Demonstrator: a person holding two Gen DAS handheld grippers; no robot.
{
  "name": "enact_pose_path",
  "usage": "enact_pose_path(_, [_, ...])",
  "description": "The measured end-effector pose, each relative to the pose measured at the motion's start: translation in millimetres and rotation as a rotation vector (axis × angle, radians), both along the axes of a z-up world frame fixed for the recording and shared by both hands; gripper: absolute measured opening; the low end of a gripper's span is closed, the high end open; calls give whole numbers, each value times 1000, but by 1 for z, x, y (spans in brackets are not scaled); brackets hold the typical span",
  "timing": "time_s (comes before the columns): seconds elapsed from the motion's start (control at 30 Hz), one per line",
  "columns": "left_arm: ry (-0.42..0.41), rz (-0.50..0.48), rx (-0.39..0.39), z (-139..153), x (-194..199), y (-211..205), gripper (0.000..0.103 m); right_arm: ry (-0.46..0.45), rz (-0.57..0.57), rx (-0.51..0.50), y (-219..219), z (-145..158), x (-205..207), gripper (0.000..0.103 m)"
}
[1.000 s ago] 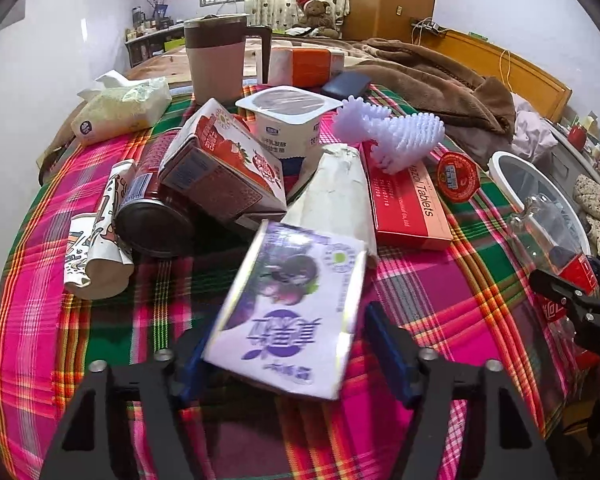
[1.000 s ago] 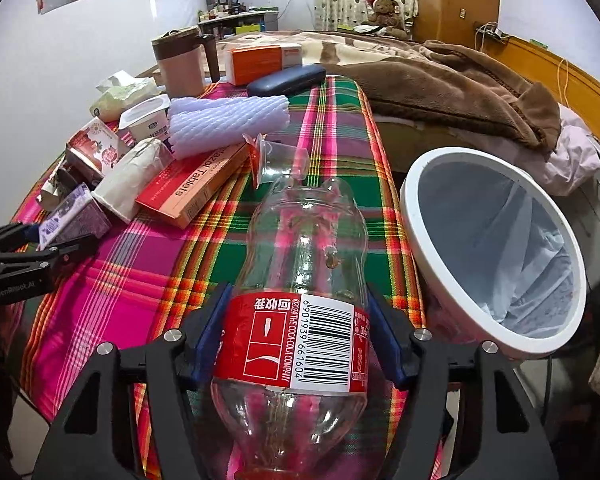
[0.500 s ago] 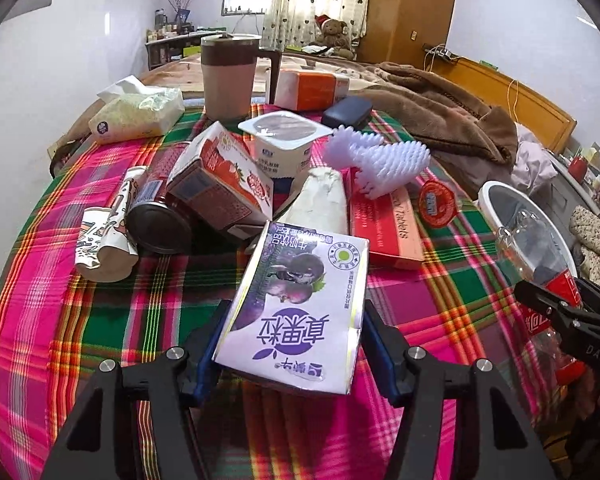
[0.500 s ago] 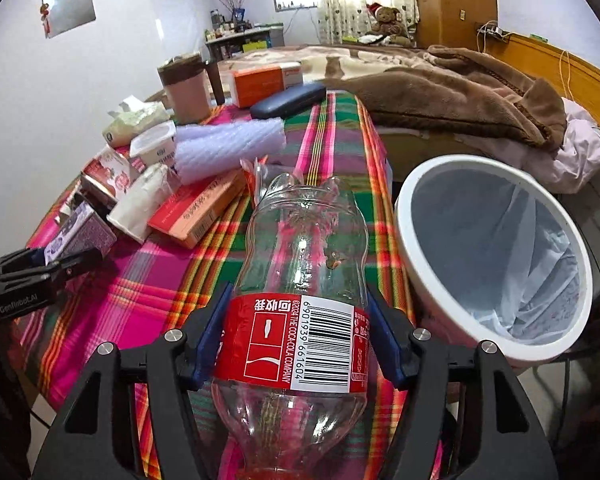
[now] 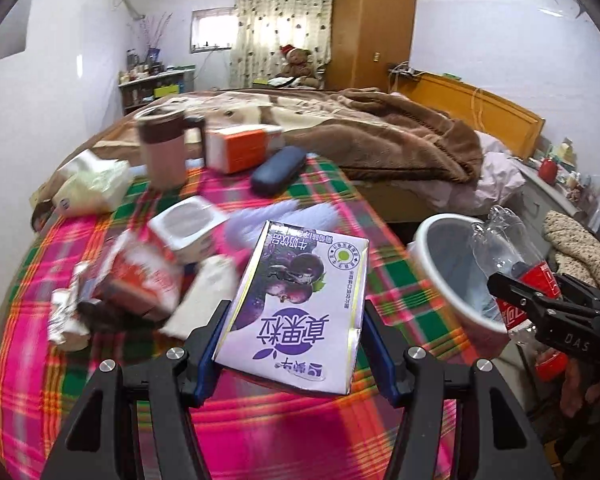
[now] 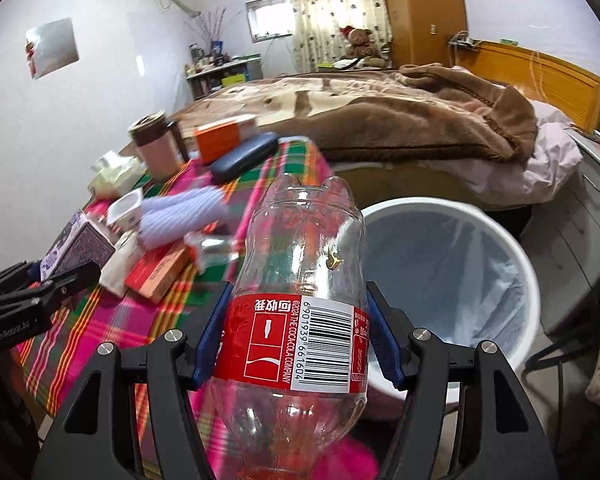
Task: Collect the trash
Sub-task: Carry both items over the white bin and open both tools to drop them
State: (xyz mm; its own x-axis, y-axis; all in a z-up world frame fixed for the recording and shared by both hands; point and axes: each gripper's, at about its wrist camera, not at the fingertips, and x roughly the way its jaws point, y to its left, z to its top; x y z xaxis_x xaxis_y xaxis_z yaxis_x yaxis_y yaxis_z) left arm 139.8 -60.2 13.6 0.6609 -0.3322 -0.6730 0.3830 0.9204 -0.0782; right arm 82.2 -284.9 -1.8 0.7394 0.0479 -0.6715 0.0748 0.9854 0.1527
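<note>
My left gripper (image 5: 296,344) is shut on a purple and white milk carton (image 5: 300,300) and holds it above the plaid table (image 5: 100,392). My right gripper (image 6: 298,344) is shut on an empty clear cola bottle (image 6: 300,280) with a red label, raised near the white lined trash bin (image 6: 480,272) at the table's right side. The bin (image 5: 452,272) and the bottle (image 5: 508,252) also show at the right of the left wrist view. The left gripper with its carton (image 6: 76,248) shows at the left of the right wrist view.
On the table lie a red carton (image 5: 140,280), a yogurt cup (image 5: 188,228), a white wrapper (image 5: 208,296), a purple brush (image 6: 184,216), a red tablet box (image 6: 160,272), a mug (image 5: 164,152), a glasses case (image 5: 278,170) and a tissue pack (image 5: 92,188). A bed with a brown blanket (image 5: 372,136) lies behind.
Both grippers have risen and tilted up with their loads. The carton has lifted off the table and moved right. The bottle has moved closer to the bin.
</note>
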Motion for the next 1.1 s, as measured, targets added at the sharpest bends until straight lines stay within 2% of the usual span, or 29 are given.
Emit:
enact_pose_path(0.33, [-5,-126,-13,8,6,-91,62,24,-77,35,-62,-4,9,65])
enact_pose_path(0.53, [54,-246,-85,-2,13,-142,62,107,-81,37,-89,-24,20,65])
enact_pose_path(0.63, [81,-284,-77,-13,19,-169,62,166,-87,38,-103,-38,30,65])
enact_pose_path(0.8, [107,-309,-15,-30,25,-201,62,225,-84,40,-115,-50,43,65])
enact_pose_path(1.0, [135,-306,-1,-39,34,-213,62,264,-71,18,-121,-54,53,66])
enact_pose_path(1.1, [138,-300,-3,-40,37,-215,62,270,-68,38,-127,-56,50,66])
